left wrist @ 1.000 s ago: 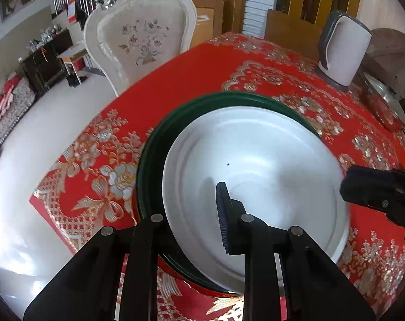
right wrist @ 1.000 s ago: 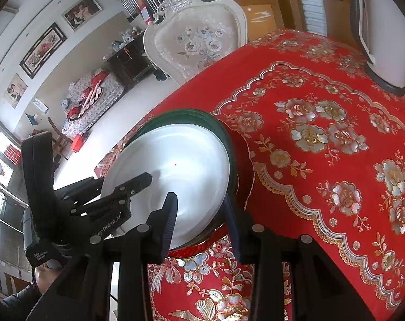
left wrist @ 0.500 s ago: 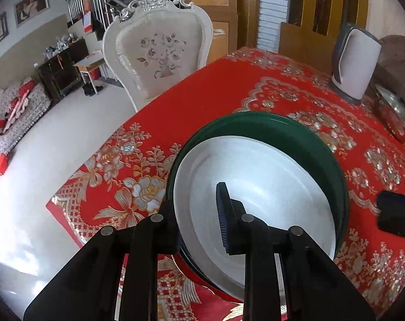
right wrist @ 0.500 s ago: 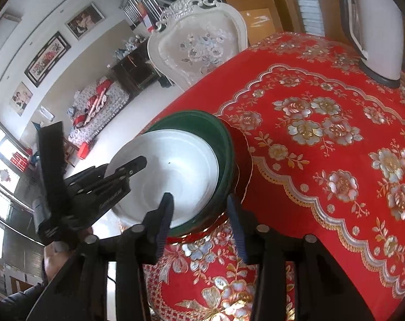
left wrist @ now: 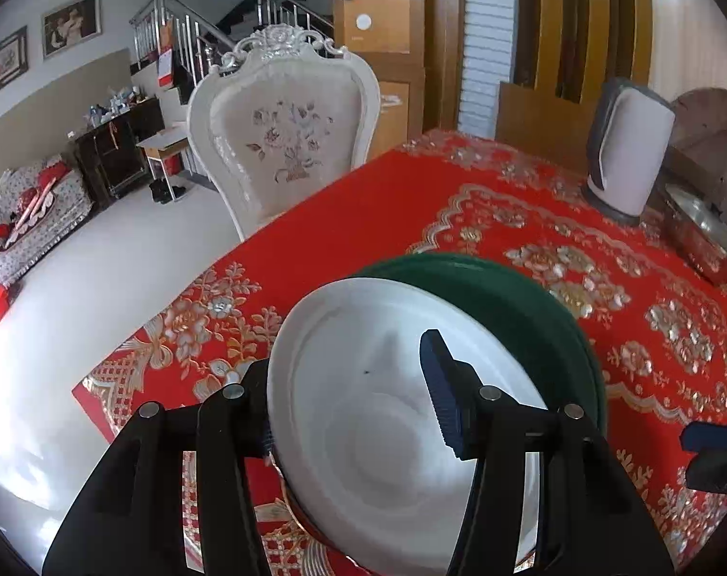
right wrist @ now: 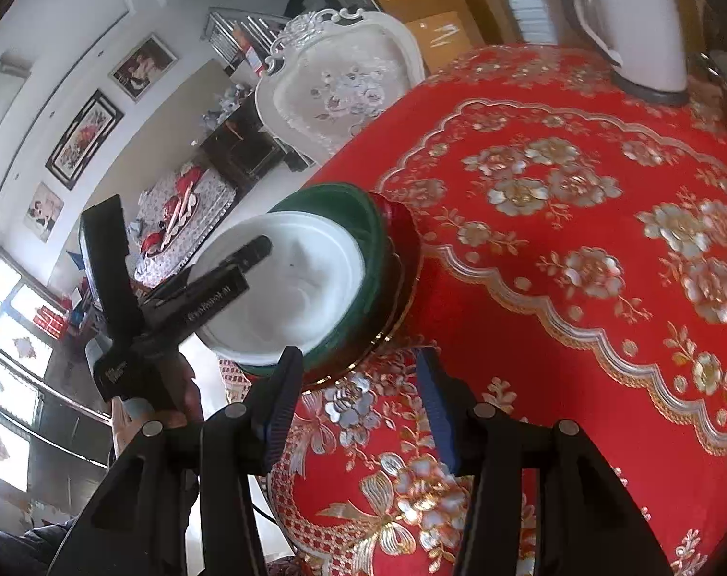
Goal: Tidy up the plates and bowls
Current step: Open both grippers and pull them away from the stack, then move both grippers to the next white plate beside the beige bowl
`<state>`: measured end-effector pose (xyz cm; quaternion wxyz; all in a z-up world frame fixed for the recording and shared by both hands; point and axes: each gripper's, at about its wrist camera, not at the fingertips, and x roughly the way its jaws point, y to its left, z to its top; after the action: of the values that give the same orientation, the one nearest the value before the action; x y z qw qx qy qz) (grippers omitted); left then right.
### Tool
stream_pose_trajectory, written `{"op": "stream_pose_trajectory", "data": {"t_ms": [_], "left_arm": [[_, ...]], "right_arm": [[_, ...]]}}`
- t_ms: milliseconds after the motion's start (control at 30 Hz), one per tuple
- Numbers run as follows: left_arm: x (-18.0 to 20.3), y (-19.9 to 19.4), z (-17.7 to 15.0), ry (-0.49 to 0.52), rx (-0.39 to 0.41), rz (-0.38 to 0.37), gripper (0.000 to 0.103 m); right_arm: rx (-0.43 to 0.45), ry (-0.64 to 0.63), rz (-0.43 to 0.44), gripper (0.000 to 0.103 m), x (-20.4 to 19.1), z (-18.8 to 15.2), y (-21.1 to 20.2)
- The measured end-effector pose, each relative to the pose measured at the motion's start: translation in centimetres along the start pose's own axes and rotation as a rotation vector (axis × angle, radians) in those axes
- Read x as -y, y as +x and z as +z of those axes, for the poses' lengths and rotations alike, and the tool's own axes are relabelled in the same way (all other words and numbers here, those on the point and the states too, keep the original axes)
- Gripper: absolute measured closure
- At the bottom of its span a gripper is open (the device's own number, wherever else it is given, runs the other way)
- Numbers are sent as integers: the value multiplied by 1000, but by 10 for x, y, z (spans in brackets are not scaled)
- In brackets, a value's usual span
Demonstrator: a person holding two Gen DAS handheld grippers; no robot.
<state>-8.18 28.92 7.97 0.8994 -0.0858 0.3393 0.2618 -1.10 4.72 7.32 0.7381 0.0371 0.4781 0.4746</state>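
Over the white bowl (left wrist: 392, 437), left gripper (left wrist: 353, 413) tilted downward, jaws apart.

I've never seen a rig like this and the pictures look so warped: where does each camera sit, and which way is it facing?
Left wrist: sits on the left gripper, looking forward and down along its black fingers, which straddle the rim of the white bowl; the right gripper's tip shows at the right edge.
Right wrist: sits on the right gripper, looking down over the red tablecloth; its own fingers are open over the cloth, and the left gripper and a hand holding it show at left.
Shared: white bowl, green bowl, white chair, kettle.
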Motion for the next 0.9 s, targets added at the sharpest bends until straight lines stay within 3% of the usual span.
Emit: {"op": "stream_pose_trajectory", "data": {"t_ms": [33,133,267,567,733,900], "left_arm": [[-4,-3,2,-12,22,9,51],[-10,-7,6,-32,62,35,34],[-12,-9,8,-25,68,52,33],[26,-49,-2,-19,91,-109,33],[79,-63,-13,19,102,-221,33],[137,-63,-18,105,55,-301,33]], "right_arm": [[3,6,1,54,3,-1,-3],[14,25,0,54,9,-4,-8],[18,44,2,53,17,-6,-11],[61,65,-7,51,26,-19,-36],[96,76,-67,49,35,-34,-62],[145,132,-121,48,59,-52,-97]]}}
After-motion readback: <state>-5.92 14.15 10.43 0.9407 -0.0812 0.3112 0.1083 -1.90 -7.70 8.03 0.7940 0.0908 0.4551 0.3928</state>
